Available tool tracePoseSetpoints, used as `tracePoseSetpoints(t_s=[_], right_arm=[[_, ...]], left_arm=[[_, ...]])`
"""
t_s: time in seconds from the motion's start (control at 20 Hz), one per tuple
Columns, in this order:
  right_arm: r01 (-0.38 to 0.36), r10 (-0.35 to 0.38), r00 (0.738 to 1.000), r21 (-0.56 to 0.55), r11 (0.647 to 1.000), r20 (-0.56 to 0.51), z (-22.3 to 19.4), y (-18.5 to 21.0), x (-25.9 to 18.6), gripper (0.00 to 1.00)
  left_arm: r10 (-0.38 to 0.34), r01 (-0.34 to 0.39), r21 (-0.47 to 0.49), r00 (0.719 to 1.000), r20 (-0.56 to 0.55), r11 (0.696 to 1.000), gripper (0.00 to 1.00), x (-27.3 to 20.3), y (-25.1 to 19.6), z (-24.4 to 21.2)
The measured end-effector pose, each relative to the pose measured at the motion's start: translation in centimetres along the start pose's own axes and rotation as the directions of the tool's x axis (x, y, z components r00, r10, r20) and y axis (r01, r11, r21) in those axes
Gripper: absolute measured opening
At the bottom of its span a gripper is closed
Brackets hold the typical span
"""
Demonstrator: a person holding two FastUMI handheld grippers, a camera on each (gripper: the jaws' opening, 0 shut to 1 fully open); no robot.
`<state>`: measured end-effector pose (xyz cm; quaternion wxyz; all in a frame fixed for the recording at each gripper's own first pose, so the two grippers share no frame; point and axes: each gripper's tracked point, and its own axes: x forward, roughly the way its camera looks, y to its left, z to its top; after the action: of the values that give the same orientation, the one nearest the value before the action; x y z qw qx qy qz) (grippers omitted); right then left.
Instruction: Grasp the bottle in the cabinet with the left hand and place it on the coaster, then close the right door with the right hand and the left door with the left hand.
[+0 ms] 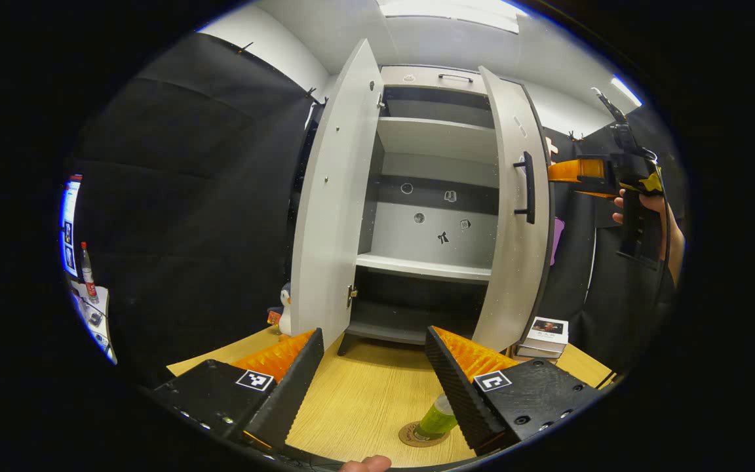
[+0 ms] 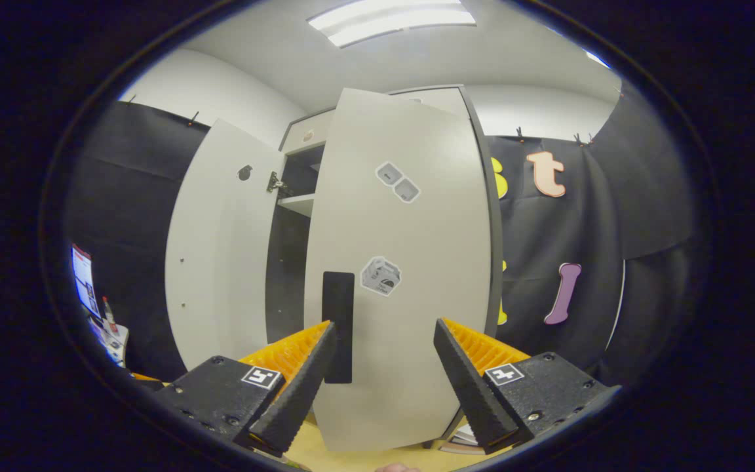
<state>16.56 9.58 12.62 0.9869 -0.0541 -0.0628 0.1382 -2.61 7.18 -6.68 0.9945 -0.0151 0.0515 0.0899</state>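
Green plastic bottle (image 1: 438,416) upright on round brown coaster (image 1: 417,437) beside gaping left gripper (image 1: 374,364), right gripper (image 2: 384,357) spread before grey right cabinet door (image 2: 404,275)

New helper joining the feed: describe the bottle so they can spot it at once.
Start at the grey cabinet with both doors open, then drop to the wooden table before it. The green bottle stands on a round brown coaster, the only green item there.

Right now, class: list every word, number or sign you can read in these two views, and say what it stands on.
None can be read.
Door stickers: small pictures, blurred.
Book cover: too small.
Green bottle label: blurred.
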Motion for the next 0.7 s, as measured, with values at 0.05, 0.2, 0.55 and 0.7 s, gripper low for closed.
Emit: tracePoseSetpoints(t_s=[0.05, 0.2, 0.55, 0.7], right_arm=[[0.005, -0.005, 1.000, 0.002, 1.000, 0.002, -0.2, -0.2, -0.8, 0.98], [0.041, -0.041, 0.999, 0.004, 0.999, -0.006, -1.5, -1.3, -3.7, 0.98], [0.143, -0.141, 0.987, 0.034, 0.989, -0.076, -6.3, -4.0, -10.4, 0.98], [0.179, -0.171, 0.978, 0.062, 0.982, -0.117, -8.5, -4.9, -12.7, 0.98]], left_arm=[[-0.008, 0.008, 0.003, 1.000, 0.000, 1.000, 0.95, 0.0, -0.4, 0.1], [-0.036, 0.036, 0.010, 0.999, 0.003, 0.999, 0.95, 0.0, -1.7, 0.5], [-0.113, 0.113, -0.002, 0.993, 0.019, 0.994, 0.95, 0.2, -5.4, 2.1], [-0.137, 0.137, -0.004, 0.990, 0.026, 0.991, 0.95, 0.2, -6.8, 2.6]])
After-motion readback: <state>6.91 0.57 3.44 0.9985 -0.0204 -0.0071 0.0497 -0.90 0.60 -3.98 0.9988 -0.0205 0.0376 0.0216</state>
